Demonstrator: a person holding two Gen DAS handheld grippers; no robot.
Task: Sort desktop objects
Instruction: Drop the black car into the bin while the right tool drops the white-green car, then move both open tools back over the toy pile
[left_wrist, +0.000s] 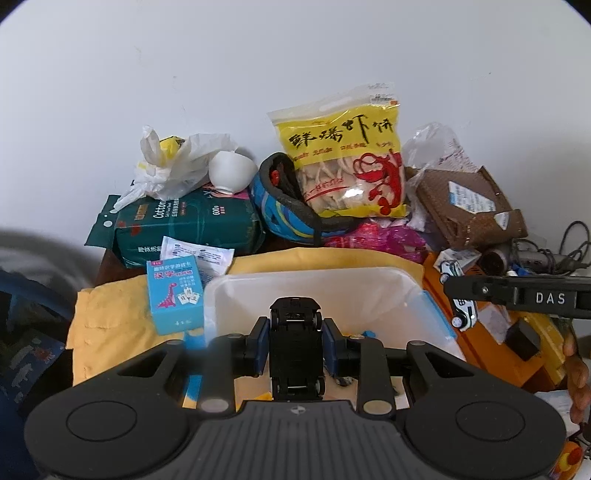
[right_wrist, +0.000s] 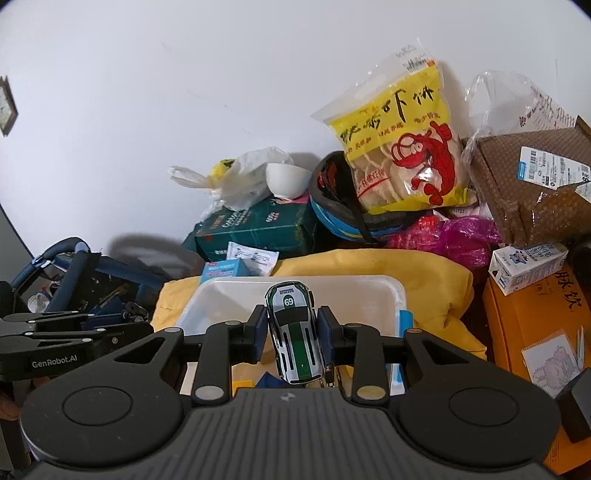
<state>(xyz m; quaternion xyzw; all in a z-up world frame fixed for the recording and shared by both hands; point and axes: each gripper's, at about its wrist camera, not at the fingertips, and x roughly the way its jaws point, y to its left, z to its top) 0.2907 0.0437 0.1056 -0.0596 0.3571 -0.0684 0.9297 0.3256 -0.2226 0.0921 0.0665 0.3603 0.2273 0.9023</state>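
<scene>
Holding a toy car apiece, both grippers hang over the white plastic bin (left_wrist: 406, 291) that sits on the yellow cloth (left_wrist: 110, 314) at the near middle of the desk. The left gripper (left_wrist: 295, 349) is clenched on a car turned belly-up (left_wrist: 294, 350), its black underside and wheels facing the camera, blue pads pressed to its flanks. The right gripper (right_wrist: 293, 338) is clamped on a white-and-green racing car (right_wrist: 293, 332) marked 69, roof up, nose pointing to the far side. Neither car has been let go yet; each sits above or just near of the bin's rim.

As for progress, the sorting looks to be in its early or middle stretch — the visible part of the bin's floor is bare white, though its near end is hidden behind the grippers. A good deal is left on the desk: a blue card box with a dinosaur (left_wrist: 173, 299) just left of the bin, a green tissue pack (left_wrist: 192, 225) behind it with a white bowl (left_wrist: 231, 171) on top, a yellow bag of shrimp crackers (left_wrist: 347, 158) leaning in a blue helmet (left_wrist: 280, 210) at the far middle, a brown parcel (right_wrist: 532, 195) at the far right and a small milk carton (right_wrist: 524, 266) on an orange box (right_wrist: 524, 325). Which of these belong in the bin cannot be told — only the cars are clearly bound for it.
</scene>
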